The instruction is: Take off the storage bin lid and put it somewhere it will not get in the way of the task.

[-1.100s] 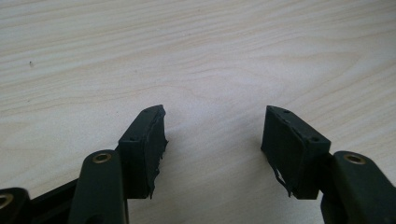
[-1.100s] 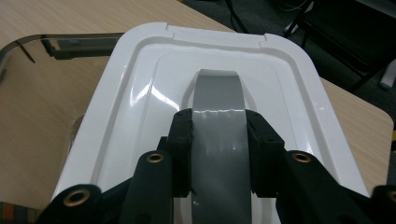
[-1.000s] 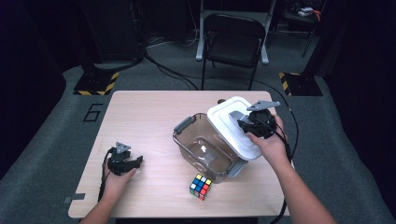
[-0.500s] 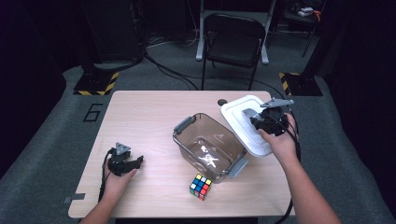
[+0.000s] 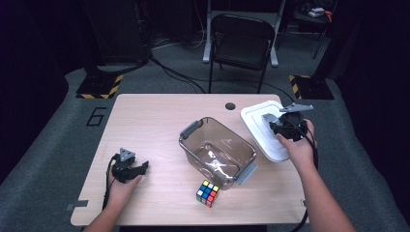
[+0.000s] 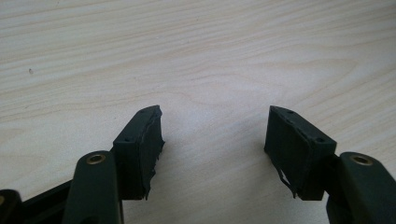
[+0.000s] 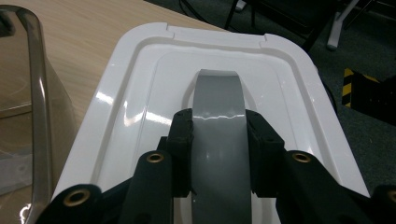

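High view shows the right gripper [image 5: 285, 126] clamped on the grey handle [image 7: 218, 109] of the white lid [image 5: 263, 130], at the counter's [image 5: 159, 121] right edge just beside the clear bin [image 5: 217, 151]. Left gripper [image 5: 138, 169] rests near the front left; its jaws, just opening, hold nothing.

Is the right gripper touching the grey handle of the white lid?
Touching. In the right gripper view, the right gripper has both black pads pressed against the sides of the grey handle on the white lid, with no gap.
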`<state>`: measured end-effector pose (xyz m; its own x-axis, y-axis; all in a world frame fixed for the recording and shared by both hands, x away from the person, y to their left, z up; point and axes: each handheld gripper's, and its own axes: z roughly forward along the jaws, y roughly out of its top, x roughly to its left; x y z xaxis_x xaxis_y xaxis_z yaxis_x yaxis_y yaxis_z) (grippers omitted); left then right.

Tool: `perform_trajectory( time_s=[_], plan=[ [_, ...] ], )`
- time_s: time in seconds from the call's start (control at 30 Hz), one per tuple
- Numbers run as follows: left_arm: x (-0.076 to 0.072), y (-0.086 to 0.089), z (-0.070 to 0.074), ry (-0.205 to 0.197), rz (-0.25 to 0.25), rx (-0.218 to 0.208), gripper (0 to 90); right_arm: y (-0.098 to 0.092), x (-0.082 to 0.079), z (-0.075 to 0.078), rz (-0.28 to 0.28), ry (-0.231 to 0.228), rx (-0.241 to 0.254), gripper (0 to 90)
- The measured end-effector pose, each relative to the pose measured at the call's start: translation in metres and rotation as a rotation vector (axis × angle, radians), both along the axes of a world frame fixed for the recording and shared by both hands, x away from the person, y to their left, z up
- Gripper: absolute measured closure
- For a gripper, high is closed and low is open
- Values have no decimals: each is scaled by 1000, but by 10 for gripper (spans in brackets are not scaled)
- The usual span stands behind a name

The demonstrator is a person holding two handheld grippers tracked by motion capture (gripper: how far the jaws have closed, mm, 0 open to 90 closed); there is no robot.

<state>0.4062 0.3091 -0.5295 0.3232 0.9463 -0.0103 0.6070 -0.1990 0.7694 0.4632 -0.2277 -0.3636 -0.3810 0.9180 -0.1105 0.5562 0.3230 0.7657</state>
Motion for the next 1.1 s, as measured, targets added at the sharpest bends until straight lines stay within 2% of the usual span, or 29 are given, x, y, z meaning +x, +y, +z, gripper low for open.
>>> perform_trajectory(
  time_s=[0.67, 1.07, 1.1],
  plan=[
    [0, 0, 0, 0, -1, 1, 357, -9, 6, -31, -39, 53, -2, 669],
    [0, 0, 0, 0, -1, 1, 357, -14, 5, -50, -46, 76, -14, 669],
    [0, 0, 0, 0, -1, 0, 357, -15, 4, -55, -51, 86, -18, 669]
  ],
)
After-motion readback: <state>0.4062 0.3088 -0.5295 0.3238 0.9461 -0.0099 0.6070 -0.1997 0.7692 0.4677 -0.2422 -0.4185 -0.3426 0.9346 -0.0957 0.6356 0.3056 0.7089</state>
